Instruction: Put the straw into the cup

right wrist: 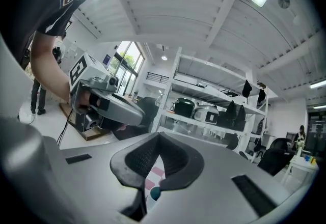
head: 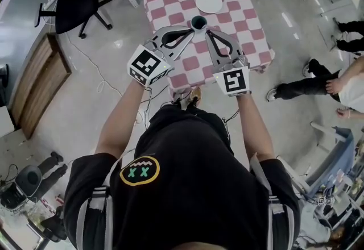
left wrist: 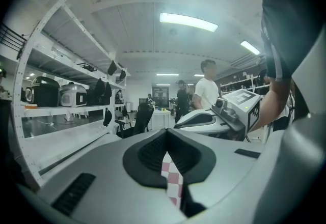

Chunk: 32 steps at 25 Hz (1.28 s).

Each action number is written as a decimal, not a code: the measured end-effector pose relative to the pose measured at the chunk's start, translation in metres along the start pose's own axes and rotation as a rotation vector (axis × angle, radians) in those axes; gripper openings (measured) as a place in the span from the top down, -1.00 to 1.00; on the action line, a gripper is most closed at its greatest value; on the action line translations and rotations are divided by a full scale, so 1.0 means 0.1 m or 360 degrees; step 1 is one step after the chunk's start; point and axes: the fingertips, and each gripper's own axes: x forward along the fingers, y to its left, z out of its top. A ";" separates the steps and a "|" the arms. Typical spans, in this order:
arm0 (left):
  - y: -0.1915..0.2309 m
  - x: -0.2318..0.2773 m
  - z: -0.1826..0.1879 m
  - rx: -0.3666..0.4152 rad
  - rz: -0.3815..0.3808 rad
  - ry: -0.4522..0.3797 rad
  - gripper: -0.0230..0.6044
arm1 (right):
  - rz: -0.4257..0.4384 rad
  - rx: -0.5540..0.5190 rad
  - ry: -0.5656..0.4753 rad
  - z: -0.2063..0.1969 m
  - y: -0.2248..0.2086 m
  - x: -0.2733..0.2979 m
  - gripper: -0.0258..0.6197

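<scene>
Both claws, left and right, hang closed tip to tip on nothing, just beside the cup at upper centre on the checked table. No straw shows in any view, and the cup's inside is too dark to read. A straw is likely light, slick and easily crushed, so a gentle mid-shaft pinch would suit it.
</scene>
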 end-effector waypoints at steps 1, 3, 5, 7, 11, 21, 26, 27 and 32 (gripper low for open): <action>-0.01 0.00 0.01 0.0002 -0.0002 -0.0003 0.88 | -0.0004 0.0033 0.0006 -0.02 -0.01 -0.01 0.85; -0.01 0.00 0.04 0.0009 -0.0005 -0.0005 0.88 | -0.0017 0.0093 0.0018 -0.04 -0.02 -0.03 0.85; -0.02 0.00 0.06 0.0014 -0.0007 -0.0006 0.88 | -0.0023 0.0113 0.0017 -0.02 -0.03 -0.05 0.85; -0.02 0.01 0.07 0.0017 -0.0011 -0.0008 0.88 | -0.0028 0.0115 0.0012 0.00 -0.05 -0.06 0.86; -0.04 0.03 0.08 0.0019 -0.0024 -0.0008 0.88 | -0.0038 0.0125 0.0026 -0.02 -0.07 -0.08 0.86; 0.00 0.01 0.08 0.0019 -0.0018 -0.0006 0.88 | -0.0028 0.0138 0.0043 -0.03 -0.03 -0.04 0.86; 0.01 0.02 0.06 0.0017 -0.0024 -0.0004 0.88 | -0.0034 0.0138 0.0046 -0.03 -0.03 -0.03 0.86; 0.01 0.02 0.05 0.0016 -0.0025 -0.0005 0.88 | -0.0035 0.0139 0.0047 -0.02 -0.03 -0.03 0.86; 0.02 0.01 0.03 0.0015 -0.0029 -0.0007 0.88 | -0.0044 0.0143 0.0044 -0.02 -0.02 -0.02 0.86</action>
